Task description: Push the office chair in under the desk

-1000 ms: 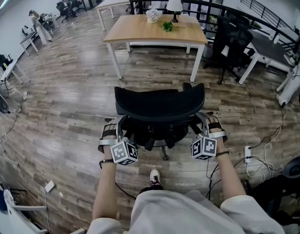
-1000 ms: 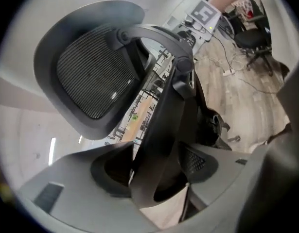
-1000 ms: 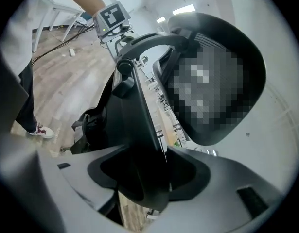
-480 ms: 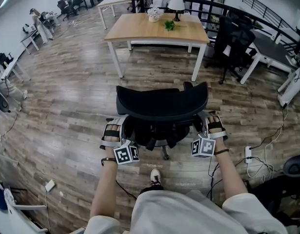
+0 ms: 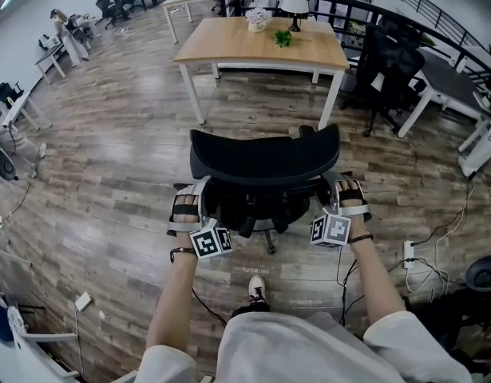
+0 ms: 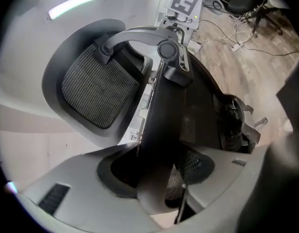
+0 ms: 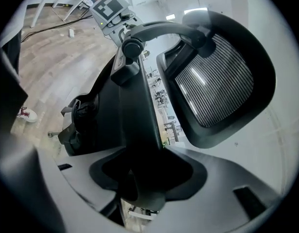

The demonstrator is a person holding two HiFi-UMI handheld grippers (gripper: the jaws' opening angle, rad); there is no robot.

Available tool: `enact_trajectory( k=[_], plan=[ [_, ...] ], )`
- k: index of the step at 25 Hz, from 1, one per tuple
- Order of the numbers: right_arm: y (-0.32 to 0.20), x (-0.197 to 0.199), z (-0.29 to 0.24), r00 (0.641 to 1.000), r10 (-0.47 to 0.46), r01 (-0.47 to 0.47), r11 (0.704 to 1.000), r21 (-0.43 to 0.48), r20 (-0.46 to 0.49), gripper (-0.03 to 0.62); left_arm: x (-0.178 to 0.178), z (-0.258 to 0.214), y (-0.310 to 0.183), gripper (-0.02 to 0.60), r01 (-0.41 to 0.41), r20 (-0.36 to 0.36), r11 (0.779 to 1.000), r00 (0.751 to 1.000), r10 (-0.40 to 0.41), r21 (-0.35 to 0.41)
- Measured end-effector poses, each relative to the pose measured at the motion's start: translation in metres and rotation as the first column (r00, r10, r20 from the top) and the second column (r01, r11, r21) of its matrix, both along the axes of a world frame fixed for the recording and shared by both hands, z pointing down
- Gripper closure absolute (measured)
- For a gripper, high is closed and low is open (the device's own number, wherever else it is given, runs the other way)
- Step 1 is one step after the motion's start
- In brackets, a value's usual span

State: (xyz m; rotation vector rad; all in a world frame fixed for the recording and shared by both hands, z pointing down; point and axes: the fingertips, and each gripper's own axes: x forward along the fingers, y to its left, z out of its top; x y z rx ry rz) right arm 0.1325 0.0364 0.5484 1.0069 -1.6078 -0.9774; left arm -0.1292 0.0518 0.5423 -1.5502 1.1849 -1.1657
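While L gripper (image 5: 201, 191) and R gripper (image 5: 329, 188), just closed, clamp its crosswise backrest (image 5: 265, 156), chair (image 5: 257, 204) prob. faces desk (image 5: 237, 42).

Office chair (image 5: 265, 162): black throughout, headrest mesh finely ribbed. Table (image 5: 229, 46): light wood top, white legs. Floor (image 5: 109, 150): grey-brown wood-grain planks. Plant (image 5: 283, 40): green. Lamp (image 5: 294, 2): white shade.

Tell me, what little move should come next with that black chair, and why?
Probably roll the black mesh-backed office chair straight ahead. The left claw and right claw have just been closing and now clamp its backrest's side edges, while a stretch of wood-plank floor separates it from the wooden desk with white legs ahead.
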Motion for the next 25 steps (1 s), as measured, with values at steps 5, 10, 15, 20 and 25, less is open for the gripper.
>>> enact_trajectory(
  k=[5, 10, 15, 20, 25],
  plan=[
    [-0.028, -0.009, 0.000, 1.000, 0.012, -0.012, 1.000, -0.001, -0.004, 0.379, -0.008, -0.001, -0.029, 0.333, 0.001, -0.005, 1.000, 1.000, -0.001, 0.008],
    [-0.051, -0.023, -0.001, 1.000, 0.015, -0.015, 1.000, 0.015, -0.001, 0.379, -0.022, -0.002, -0.057, 0.333, -0.022, -0.004, 1.000, 1.000, 0.022, 0.011],
    [-0.073, -0.038, -0.001, 0.999, 0.037, -0.037, 0.999, 0.031, 0.007, 0.379, -0.037, -0.002, -0.083, 0.334, -0.055, -0.008, 0.998, 0.998, 0.055, 0.014],
    [-0.102, -0.052, -0.002, 0.997, 0.069, -0.069, 0.998, -0.007, 0.013, 0.379, -0.052, -0.004, -0.117, 0.333, -0.068, -0.011, 0.997, 0.998, 0.068, 0.041],
    [-0.128, -0.061, -0.001, 0.998, 0.068, -0.068, 0.997, -0.023, 0.014, 0.379, -0.060, -0.004, -0.151, 0.333, -0.080, -0.015, 0.996, 0.997, 0.081, 0.028]
  ],
)
